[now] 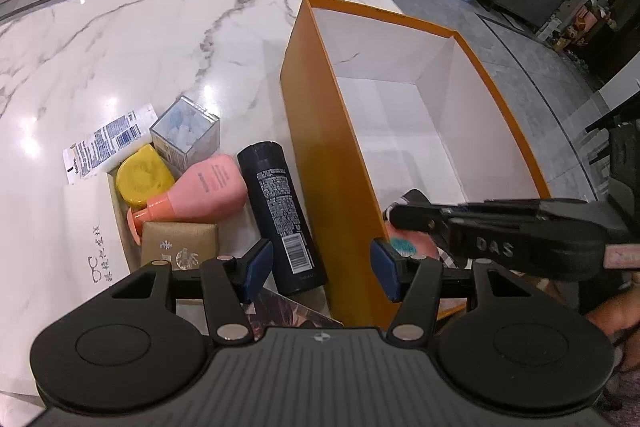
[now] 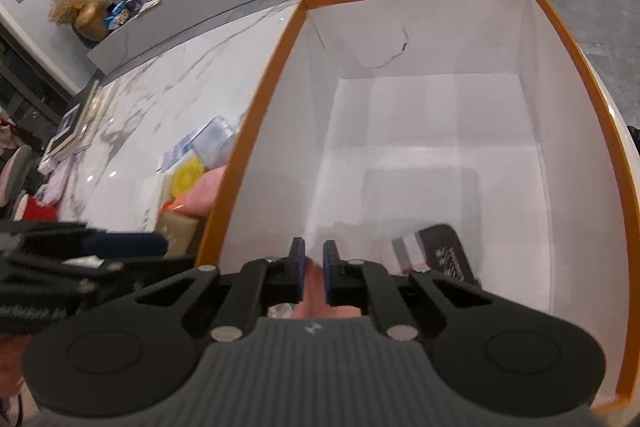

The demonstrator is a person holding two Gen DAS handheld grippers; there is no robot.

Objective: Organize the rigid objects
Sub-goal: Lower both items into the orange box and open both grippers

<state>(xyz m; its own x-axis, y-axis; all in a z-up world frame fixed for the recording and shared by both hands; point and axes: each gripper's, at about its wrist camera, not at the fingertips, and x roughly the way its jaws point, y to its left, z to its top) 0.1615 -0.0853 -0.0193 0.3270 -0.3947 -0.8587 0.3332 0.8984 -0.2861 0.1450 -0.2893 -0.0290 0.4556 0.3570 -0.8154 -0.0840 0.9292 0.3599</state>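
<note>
Your right gripper (image 2: 314, 277) pinches a pink item (image 2: 312, 291) low inside the orange box (image 2: 256, 131), ready for placing. Left gripper (image 1: 320, 273) spread, empty; dark bottle (image 1: 282, 215) just ahead of its fingers.

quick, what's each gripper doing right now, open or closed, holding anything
Left gripper: open, empty, straddling the orange cardboard box's wall.
Right gripper: closed on a pink object inside the box.

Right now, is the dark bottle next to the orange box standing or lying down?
Lying down. The dark bottle lies on its side on the marble table, its barcode label facing up, beside the orange box and outside it.
</note>
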